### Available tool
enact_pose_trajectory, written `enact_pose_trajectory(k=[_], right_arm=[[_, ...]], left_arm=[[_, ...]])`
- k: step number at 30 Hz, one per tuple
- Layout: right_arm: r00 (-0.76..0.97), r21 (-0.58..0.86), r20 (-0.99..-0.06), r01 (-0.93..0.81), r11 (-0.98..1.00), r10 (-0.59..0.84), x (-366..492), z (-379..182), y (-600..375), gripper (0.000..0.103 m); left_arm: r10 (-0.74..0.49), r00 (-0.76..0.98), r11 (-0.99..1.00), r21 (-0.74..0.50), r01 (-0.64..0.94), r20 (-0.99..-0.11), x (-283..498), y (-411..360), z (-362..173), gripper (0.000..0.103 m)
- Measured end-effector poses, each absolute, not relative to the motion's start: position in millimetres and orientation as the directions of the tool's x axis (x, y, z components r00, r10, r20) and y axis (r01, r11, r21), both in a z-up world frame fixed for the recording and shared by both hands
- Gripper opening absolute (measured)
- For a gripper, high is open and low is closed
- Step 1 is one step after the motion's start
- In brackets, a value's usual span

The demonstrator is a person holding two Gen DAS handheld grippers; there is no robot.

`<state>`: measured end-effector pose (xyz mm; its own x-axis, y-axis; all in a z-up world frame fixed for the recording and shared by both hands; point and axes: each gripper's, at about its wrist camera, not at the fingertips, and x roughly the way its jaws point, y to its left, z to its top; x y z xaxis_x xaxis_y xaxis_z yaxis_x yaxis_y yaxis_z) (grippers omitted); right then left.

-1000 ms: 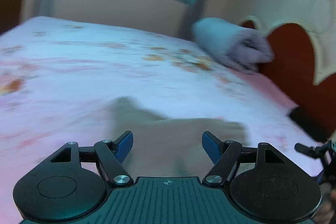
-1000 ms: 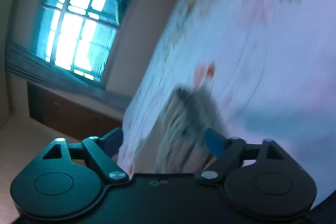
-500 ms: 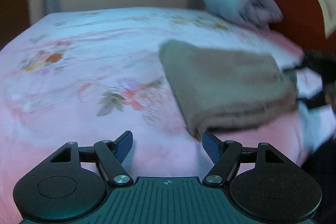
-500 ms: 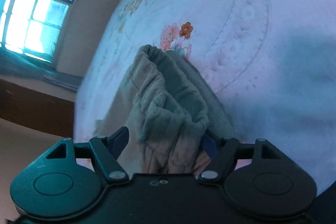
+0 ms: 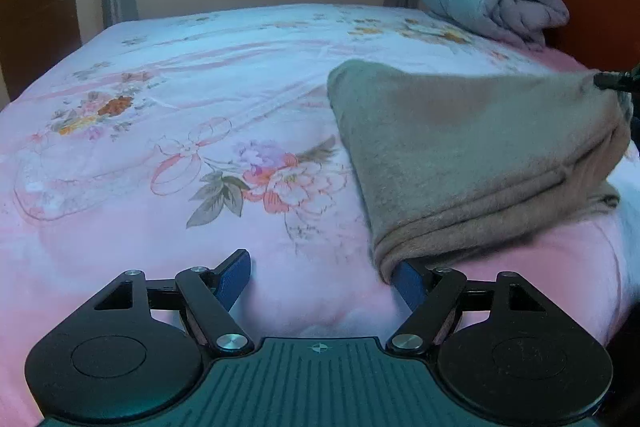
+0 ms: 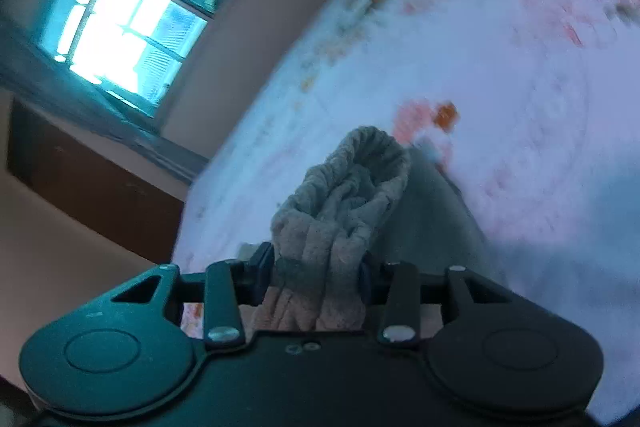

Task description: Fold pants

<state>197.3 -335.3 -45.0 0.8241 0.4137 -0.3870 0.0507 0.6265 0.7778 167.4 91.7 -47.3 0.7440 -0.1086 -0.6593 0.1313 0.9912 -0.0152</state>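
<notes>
The tan-grey pants lie folded in layers on the pink floral bed at the right of the left wrist view. Their far right end is lifted. My left gripper is open and empty, low over the sheet; its right fingertip touches the near corner of the pants. My right gripper is shut on the bunched elastic waistband of the pants and holds it up off the bed. The tip of the right gripper shows at the right edge of the left wrist view.
The bed sheet stretches left and far. A rolled grey-lilac blanket lies at the head by the red headboard. A window and a dark wooden cabinet stand beyond the bed's far edge.
My right gripper has closed on the waistband and lifted it. My left gripper has come closer to the near corner of the pants and stays open.
</notes>
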Motion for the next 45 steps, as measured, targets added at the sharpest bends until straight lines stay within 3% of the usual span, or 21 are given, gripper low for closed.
enact_pose_trajectory(k=[4, 6, 9, 12, 14, 21, 24, 34, 37, 42, 45], right_arm=[[0.765, 0.792, -0.511, 0.242, 0.561, 0.392, 205, -110, -363, 0.029], [0.781, 0.850, -0.450, 0.227, 0.475, 0.432, 201, -120, -375, 0.030], [0.753, 0.824, -0.465, 0.175, 0.539, 0.465, 205, -105, -373, 0.040], [0.791, 0.824, -0.408, 0.104, 0.557, 0.455, 193, -88, -385, 0.051], [0.819, 0.818, -0.392, 0.103, 0.566, 0.418, 185, -84, -397, 0.066], [0.812, 0.809, -0.411, 0.116, 0.576, 0.414, 181, -86, -417, 0.066], [0.798, 0.800, -0.431, 0.123, 0.587, 0.421, 183, -92, -415, 0.068], [0.781, 0.816, -0.431, 0.124, 0.565, 0.452, 184, -96, -414, 0.087], [0.771, 0.819, -0.428, 0.111, 0.563, 0.471, 191, -99, -414, 0.089], [0.733, 0.802, -0.464, 0.109, 0.587, 0.497, 211, -106, -414, 0.093], [0.712, 0.807, -0.460, 0.087, 0.584, 0.530, 221, -107, -414, 0.095]], left_arm=[[-0.127, 0.715, 0.990, -0.040, 0.137, -0.688, 169, 96, -51, 0.086], [-0.130, 0.715, 0.990, -0.049, 0.132, -0.687, 166, 101, -50, 0.087], [-0.167, 0.738, 0.985, -0.138, 0.101, -0.654, 157, 122, -45, 0.087], [-0.213, 0.767, 0.968, -0.240, 0.079, -0.606, 157, 137, -34, 0.087], [-0.218, 0.778, 0.961, -0.268, 0.066, -0.589, 166, 137, -29, 0.091], [-0.152, 0.770, 0.980, -0.194, 0.037, -0.620, 202, 104, -25, 0.094], [-0.146, 0.765, 0.982, -0.184, 0.037, -0.627, 206, 94, -27, 0.102], [-0.148, 0.753, 0.978, -0.208, 0.016, -0.641, 211, 99, -34, 0.103], [-0.207, 0.745, 0.957, -0.289, 0.020, -0.634, 220, 108, -38, 0.103], [-0.432, 0.644, 0.844, -0.535, 0.041, -0.631, 256, 123, -64, 0.103], [-0.476, 0.622, 0.819, -0.572, 0.055, -0.622, 273, 123, -73, 0.103]])
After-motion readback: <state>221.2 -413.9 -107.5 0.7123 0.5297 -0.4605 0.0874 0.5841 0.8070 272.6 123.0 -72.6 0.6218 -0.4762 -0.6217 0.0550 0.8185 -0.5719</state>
